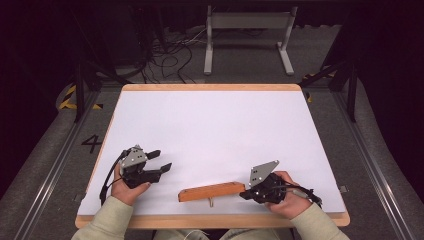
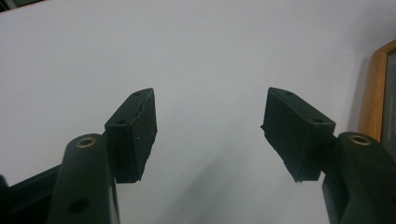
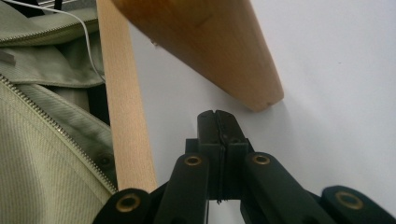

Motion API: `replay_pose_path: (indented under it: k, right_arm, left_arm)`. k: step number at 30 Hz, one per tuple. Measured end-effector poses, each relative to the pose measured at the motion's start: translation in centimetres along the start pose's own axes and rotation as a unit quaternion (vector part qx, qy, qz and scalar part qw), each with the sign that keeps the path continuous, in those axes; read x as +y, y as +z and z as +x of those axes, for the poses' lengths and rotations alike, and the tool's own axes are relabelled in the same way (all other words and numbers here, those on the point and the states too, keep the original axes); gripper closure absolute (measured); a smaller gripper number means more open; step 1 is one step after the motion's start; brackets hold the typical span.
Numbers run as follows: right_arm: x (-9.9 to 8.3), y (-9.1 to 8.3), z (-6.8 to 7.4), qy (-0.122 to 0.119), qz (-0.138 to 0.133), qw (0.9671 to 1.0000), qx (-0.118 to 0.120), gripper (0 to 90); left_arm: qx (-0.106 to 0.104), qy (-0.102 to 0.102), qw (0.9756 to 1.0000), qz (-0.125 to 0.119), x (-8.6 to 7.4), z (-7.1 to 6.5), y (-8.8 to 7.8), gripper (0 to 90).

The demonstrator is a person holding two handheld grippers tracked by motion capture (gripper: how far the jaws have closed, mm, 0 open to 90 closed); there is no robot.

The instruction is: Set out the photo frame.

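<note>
A long wooden block point(image 1: 212, 192) lies on the white tabletop point(image 1: 210, 125) near the front edge, with a small peg point(image 1: 211, 201) sticking out of its near side. My right gripper point(image 1: 243, 195) sits just off the block's right end, its jaws pressed together with nothing between them. In the right gripper view the shut tips point(image 3: 218, 122) stop a little short of the block's rounded end point(image 3: 210, 42), apart from it. My left gripper point(image 1: 162, 159) rests at the front left, open and empty. Its pads point(image 2: 137, 130) stand wide apart over bare white surface.
The table's wooden rim point(image 3: 123, 102) runs close beside the right gripper, with a person's olive jacket point(image 3: 42, 140) and a thin white cable point(image 3: 70, 18) beyond it. A metal stand point(image 1: 247, 35) and cables lie on the floor past the far edge.
</note>
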State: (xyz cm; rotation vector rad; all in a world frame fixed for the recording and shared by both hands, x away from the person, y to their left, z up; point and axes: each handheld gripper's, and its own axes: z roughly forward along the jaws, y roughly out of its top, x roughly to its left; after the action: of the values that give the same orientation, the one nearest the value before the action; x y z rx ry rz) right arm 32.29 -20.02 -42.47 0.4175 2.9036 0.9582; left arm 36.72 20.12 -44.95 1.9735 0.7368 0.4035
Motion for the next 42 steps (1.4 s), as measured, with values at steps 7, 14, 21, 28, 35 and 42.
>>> replay_pose_path:
  k: [7, 14, 21, 28, 35, 42]
  right_arm:
    - [0.2, 0.5, -0.4, 0.020, -0.019, 0.9996, 0.002, 90.0]
    - [0.5, 1.0, -0.9, 0.047, -0.028, 0.9985, -0.008, 90.0]
    - [1.2, 1.5, -1.6, 0.077, -0.041, 0.9961, -0.015, 90.0]
    - [1.7, 2.1, -2.8, 0.112, -0.057, 0.9919, -0.019, 90.0]
    - [2.6, 2.7, -4.0, 0.126, -0.066, 0.9895, -0.028, 90.0]
    - [3.6, 3.6, -5.4, 0.146, -0.077, 0.9861, -0.024, 90.0]
  left_arm:
    - [-0.002, -0.004, 1.0000, -0.001, 0.0, 0.1, 0.0, 35.2]
    - [-0.003, -0.006, 1.0000, 0.000, -0.1, 0.0, 0.0, 34.9]
    - [-0.003, -0.006, 1.0000, 0.002, -0.2, 0.0, 0.0, 34.8]
    - [0.002, -0.009, 1.0000, 0.002, -0.5, 0.1, -0.3, 34.8]
    - [0.016, -0.019, 0.9997, 0.003, -1.1, 0.1, -1.3, 34.8]
    - [0.027, -0.024, 0.9993, 0.005, -1.6, 0.1, -2.1, 34.8]
